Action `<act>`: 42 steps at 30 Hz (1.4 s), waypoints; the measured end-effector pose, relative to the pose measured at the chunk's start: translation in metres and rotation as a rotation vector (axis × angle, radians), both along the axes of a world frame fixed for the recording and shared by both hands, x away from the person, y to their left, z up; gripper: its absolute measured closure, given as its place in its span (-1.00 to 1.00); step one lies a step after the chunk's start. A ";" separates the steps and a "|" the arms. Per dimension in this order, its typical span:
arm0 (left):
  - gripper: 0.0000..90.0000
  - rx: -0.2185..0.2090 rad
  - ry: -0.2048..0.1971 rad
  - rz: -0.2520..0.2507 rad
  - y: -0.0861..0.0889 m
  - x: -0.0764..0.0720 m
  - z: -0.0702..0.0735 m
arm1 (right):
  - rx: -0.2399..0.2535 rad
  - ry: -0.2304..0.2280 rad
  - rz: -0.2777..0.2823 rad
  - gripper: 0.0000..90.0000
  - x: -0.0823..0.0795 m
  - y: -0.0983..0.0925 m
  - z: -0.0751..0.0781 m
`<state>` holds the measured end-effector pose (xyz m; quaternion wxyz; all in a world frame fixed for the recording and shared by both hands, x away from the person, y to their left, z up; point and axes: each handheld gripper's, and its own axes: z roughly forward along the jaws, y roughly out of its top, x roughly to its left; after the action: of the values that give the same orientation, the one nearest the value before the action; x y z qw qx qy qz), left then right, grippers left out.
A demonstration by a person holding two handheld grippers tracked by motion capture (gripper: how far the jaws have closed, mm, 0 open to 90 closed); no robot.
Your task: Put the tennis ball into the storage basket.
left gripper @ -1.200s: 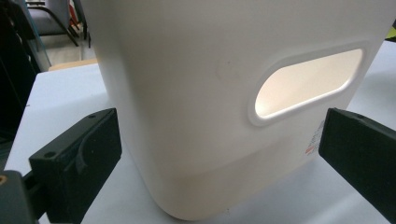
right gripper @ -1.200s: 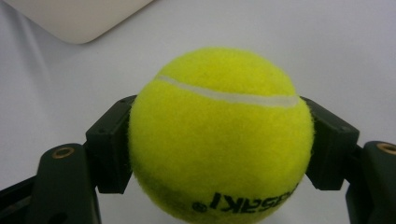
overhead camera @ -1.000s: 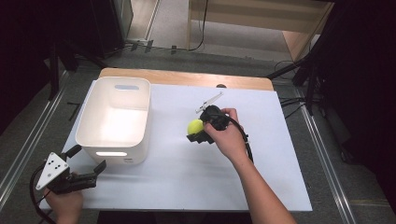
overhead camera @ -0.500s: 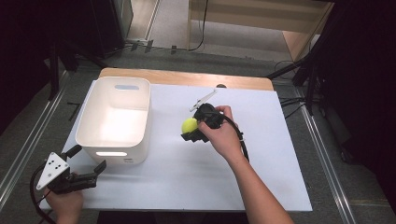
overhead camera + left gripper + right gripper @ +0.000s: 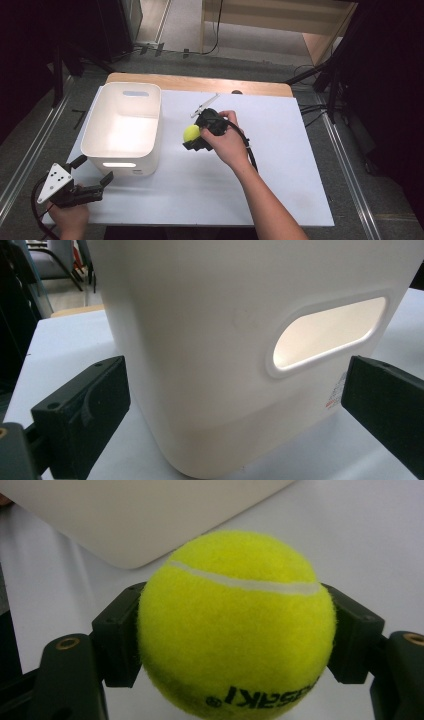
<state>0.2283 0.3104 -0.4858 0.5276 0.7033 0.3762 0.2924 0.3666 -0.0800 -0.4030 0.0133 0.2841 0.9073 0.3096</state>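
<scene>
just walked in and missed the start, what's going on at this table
A person is working at a white table with a two-jaw tool in each hand. The right tool is shut on a yellow tennis ball, held above the table just to the right of a white plastic bin. The left tool hangs near the bin's front wall with its jaws open and nothing between them. The ball is not in the bin yet; dropping it in looks like the likely next step.
</scene>
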 end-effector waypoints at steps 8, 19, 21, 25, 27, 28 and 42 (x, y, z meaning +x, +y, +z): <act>-1.00 0.001 0.002 0.001 0.000 0.000 0.000 | 0.003 -0.010 0.031 -0.49 0.003 0.014 0.007; -1.00 0.007 0.001 -0.001 0.000 0.001 0.000 | 0.018 -0.040 0.059 -0.49 0.005 0.027 0.028; -1.00 0.001 -0.001 0.001 -0.001 0.001 0.000 | 0.018 -0.046 0.068 -0.49 0.004 0.029 0.031; -1.00 -0.001 -0.003 0.000 0.000 0.001 -0.001 | 0.034 -0.053 0.078 -0.49 0.005 0.034 0.035; -1.00 0.004 0.006 0.003 0.000 0.001 0.000 | 0.043 -0.054 0.083 -0.49 0.004 0.039 0.038; -1.00 0.004 0.006 0.003 0.000 0.001 0.000 | 0.044 -0.057 0.092 -0.49 0.004 0.041 0.038; -1.00 0.004 0.011 0.005 0.000 0.001 0.000 | 0.059 -0.071 0.114 -0.49 0.005 0.055 0.050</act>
<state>0.2291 0.3105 -0.4858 0.5234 0.7050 0.3801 0.2907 0.3717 -0.0249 -0.3532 0.0197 0.2212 0.9114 0.3463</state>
